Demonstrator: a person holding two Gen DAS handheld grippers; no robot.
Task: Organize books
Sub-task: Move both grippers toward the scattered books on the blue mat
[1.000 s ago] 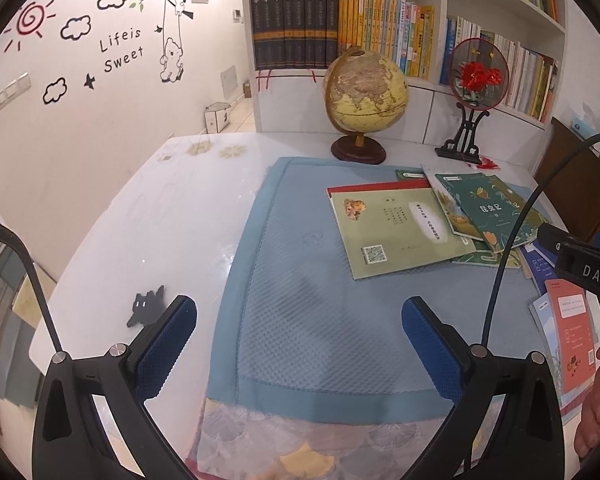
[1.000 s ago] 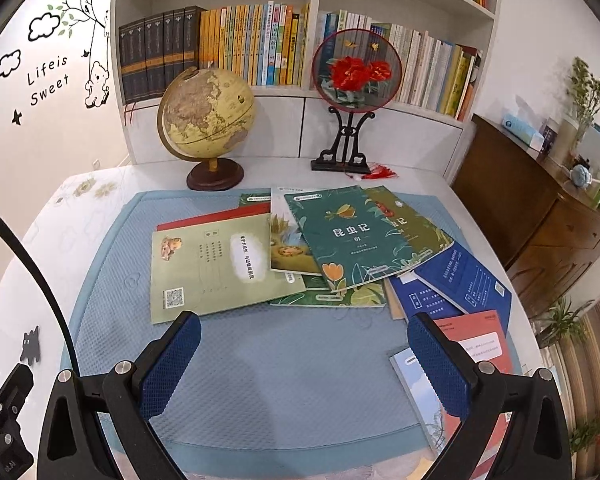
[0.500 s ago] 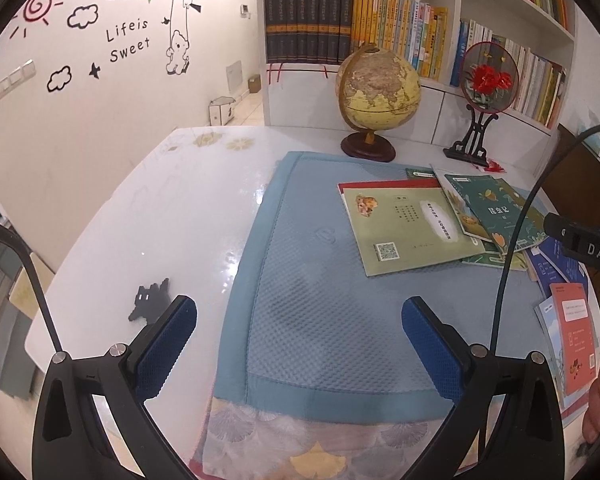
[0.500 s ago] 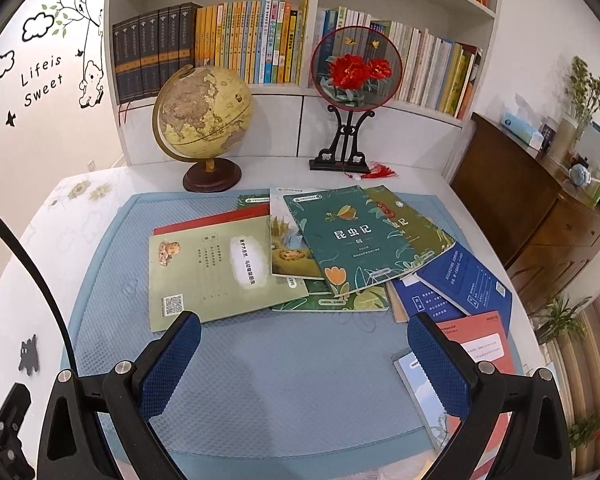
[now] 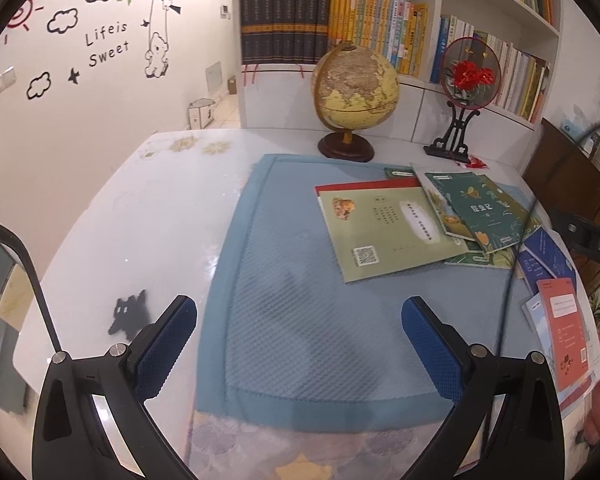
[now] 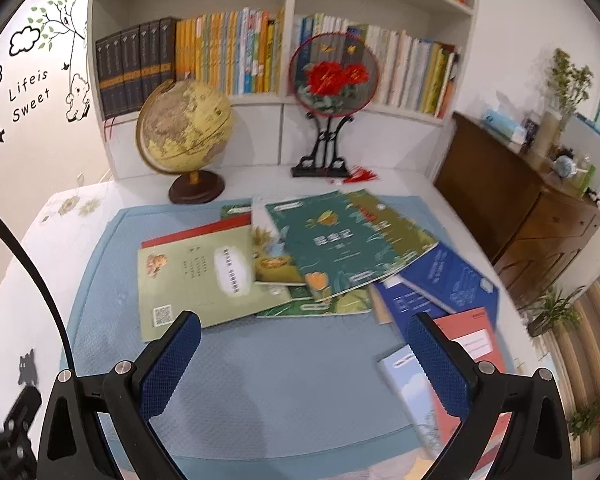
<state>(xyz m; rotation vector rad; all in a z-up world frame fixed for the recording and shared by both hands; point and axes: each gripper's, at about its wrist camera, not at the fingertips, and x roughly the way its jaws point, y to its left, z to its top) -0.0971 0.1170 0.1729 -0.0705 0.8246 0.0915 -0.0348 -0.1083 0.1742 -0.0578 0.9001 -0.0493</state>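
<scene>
Two empty grippers hover over a spread of books on the blue mat

Both the left gripper (image 5: 300, 342) and the right gripper (image 6: 303, 360) have jaws wide apart, holding nothing. Taking the globe (image 6: 184, 128) as marker: just in front of it lies a pale green book (image 6: 204, 280) atop a red one (image 6: 196, 232); to its right front, one dark green book (image 6: 339, 244) tops an overlapping fan, then two blue books (image 6: 447, 276) and an orange-red book (image 6: 475, 340) nearest the right gripper. The mat (image 5: 300, 320) sits on a white table (image 5: 140, 220); one framed fan ornament (image 6: 333, 74) stands right of the globe
</scene>
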